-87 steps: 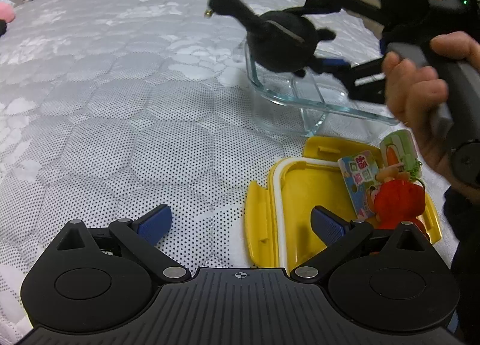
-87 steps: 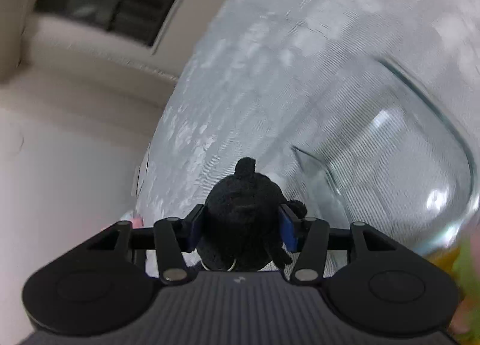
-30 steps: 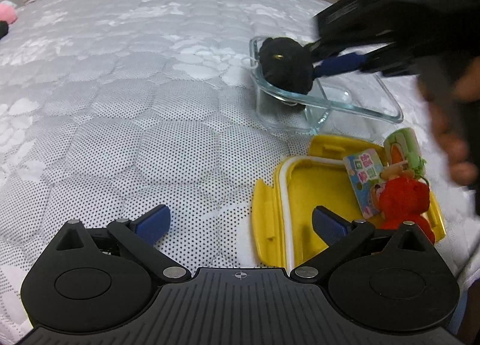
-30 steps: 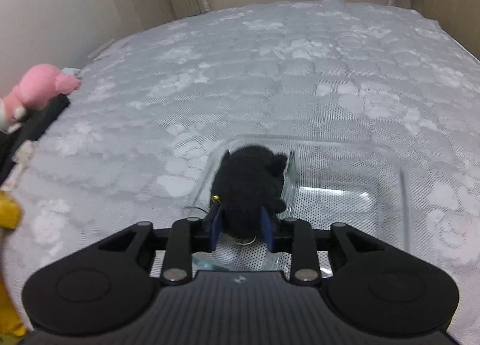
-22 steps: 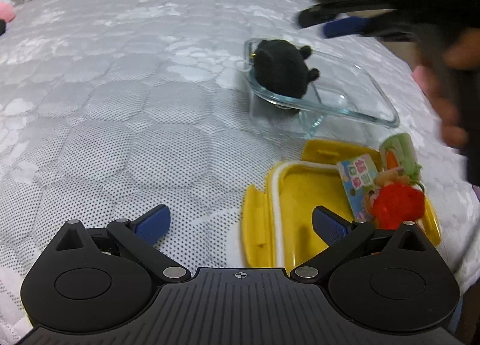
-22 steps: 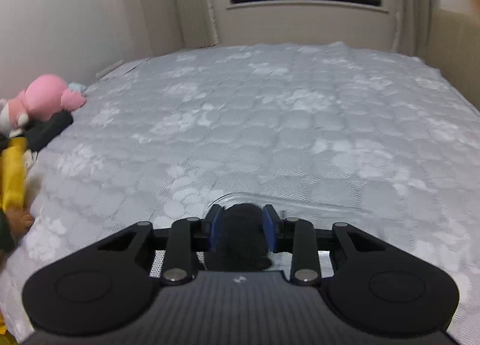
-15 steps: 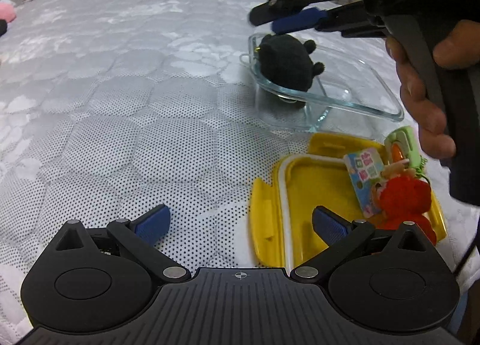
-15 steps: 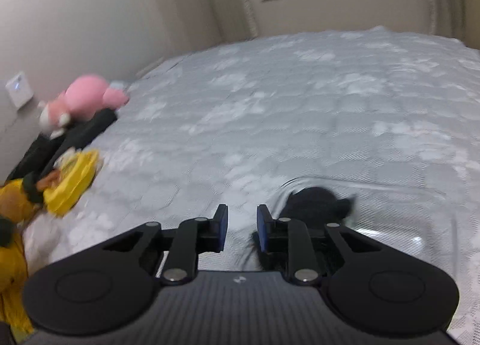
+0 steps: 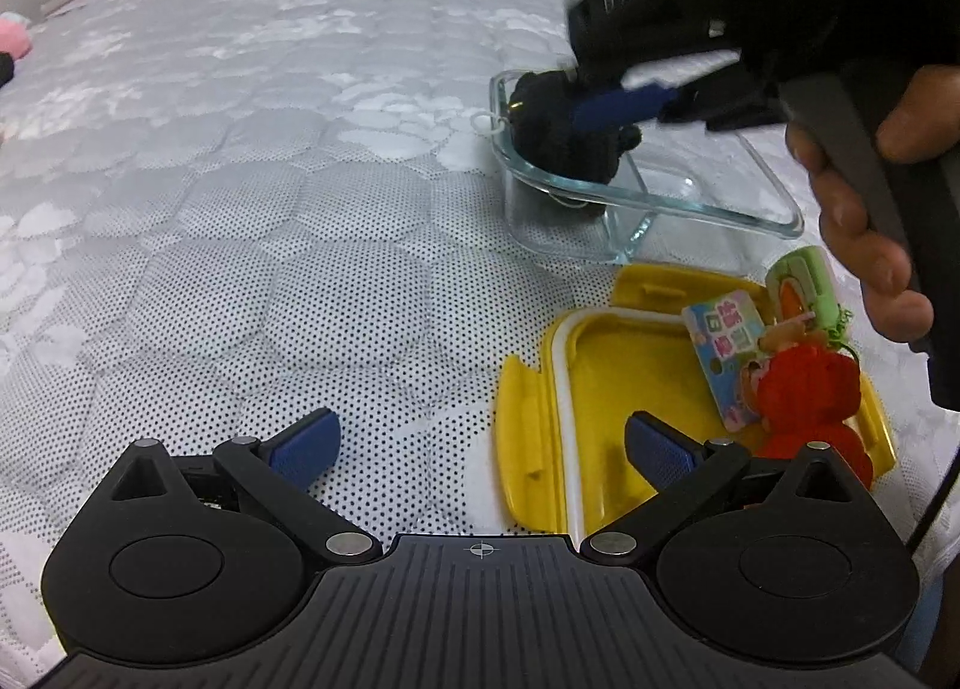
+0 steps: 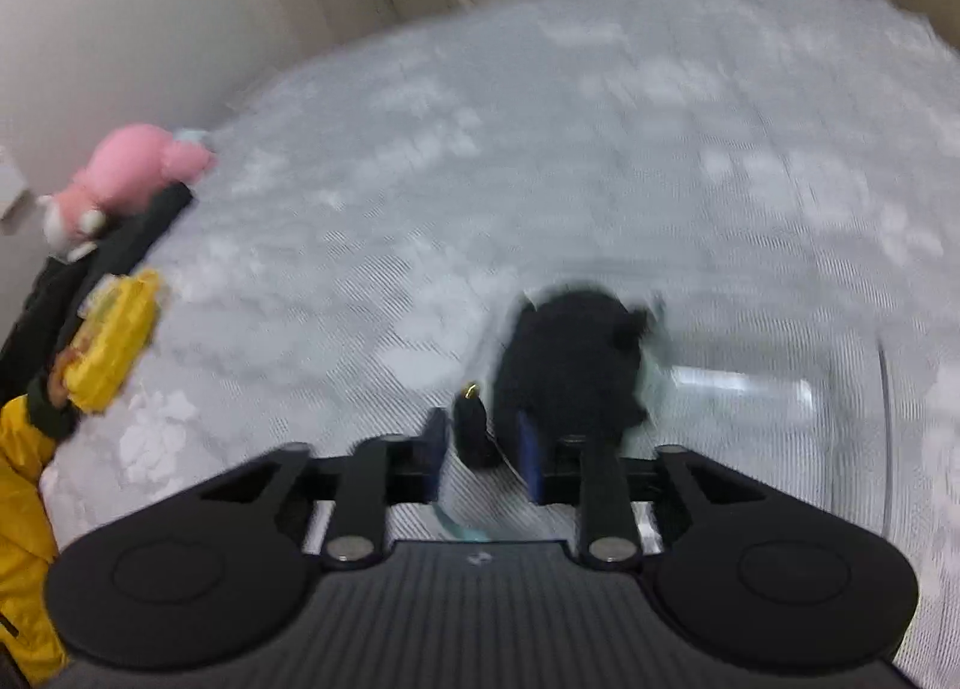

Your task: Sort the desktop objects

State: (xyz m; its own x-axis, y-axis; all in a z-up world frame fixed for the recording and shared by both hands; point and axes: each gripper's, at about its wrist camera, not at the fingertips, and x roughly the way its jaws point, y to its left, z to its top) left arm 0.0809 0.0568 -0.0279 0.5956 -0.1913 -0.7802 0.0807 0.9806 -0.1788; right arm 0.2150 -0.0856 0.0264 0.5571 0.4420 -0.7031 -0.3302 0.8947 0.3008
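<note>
A black plush toy (image 9: 561,128) lies in the left end of a clear glass dish (image 9: 774,209) on the bed. My right gripper (image 10: 483,461) hovers just above and behind the black plush toy (image 10: 570,365), jaws a little apart, holding nothing; a small black part of the toy lies between the fingertips. The view is blurred by motion. My left gripper (image 9: 480,443) is open and empty, low over the bed, beside a yellow lid (image 9: 606,389) that holds a red plush (image 9: 804,389), a printed card (image 9: 726,329) and a green toy (image 9: 804,281).
The grey quilted bed cover (image 9: 270,209) spreads to the left and far side. A pink plush (image 10: 126,173) and yellow items (image 10: 114,341) lie at the bed's left edge in the right wrist view. A wall stands behind the bed.
My right gripper let go of the black plush in the glass dish, rose, then came back low over it with its jaws slightly apart. The left gripper stayed put.
</note>
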